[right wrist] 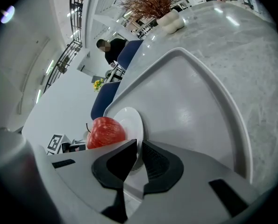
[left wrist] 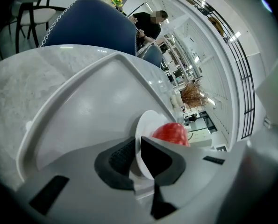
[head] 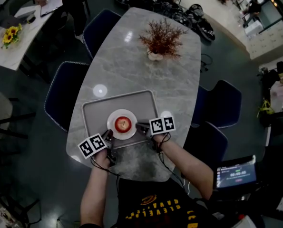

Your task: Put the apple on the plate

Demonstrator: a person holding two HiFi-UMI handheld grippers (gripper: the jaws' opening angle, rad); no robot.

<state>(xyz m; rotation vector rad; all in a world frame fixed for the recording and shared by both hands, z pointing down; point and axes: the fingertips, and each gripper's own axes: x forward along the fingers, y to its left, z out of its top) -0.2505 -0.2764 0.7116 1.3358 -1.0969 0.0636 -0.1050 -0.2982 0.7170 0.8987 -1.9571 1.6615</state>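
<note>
Marble bench [head: 179, 84] fills the view. Nearest, the left gripper [head: 109, 137] has its fingers pinching the white plate [head: 113, 118] by its rim, and the right gripper [head: 140, 126] pinches the opposite rim. The red apple [head: 123, 124] sits on the plate, inside the grey tray [head: 96, 109]. Beyond it stands a dried plant [head: 161, 39].

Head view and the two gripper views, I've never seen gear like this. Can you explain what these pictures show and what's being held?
There is no robot here. A person holds a hand-held gripper in each hand. The head view looks down from a camera on the person's head. The other two pictures come from cameras riding on the left gripper and the right gripper, looking along their fingers. On the marble table lies a grey tray, and within it is a white plate carrying a red apple. A dried plant stands farther along. Both grippers are closed on the plate's rim, one at each side.
</note>
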